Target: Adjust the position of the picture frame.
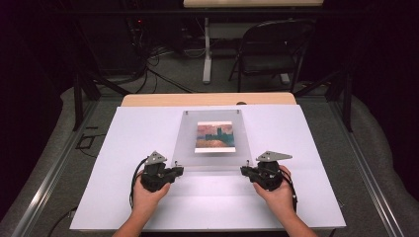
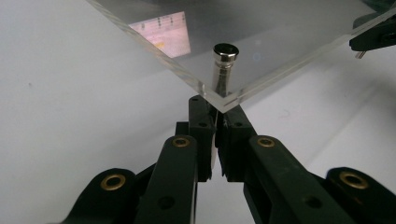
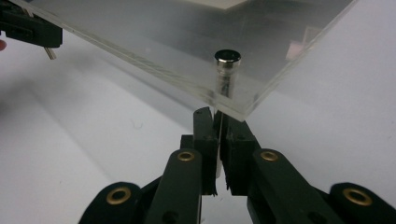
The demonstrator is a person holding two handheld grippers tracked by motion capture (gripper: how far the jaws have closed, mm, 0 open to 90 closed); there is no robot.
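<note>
Both hands (image 1: 148,195) low, palms down; jaws pinching acrylic frame (image 1: 212,140) near corners.

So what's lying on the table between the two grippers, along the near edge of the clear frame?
In the high view, nothing but bare white table lies between the left gripper and right gripper.

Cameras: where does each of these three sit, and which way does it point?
High view: above the person's side of the table, looking forward and down at the clear frame; both forearms and hands show.
Left gripper view: on the left tongs, looking along shut jaws at a frame corner with its metal post.
Right gripper view: on the right tongs, shut under the other near corner.
Shared: both gripper views show the frame, each with the other tongs farther off.
</note>
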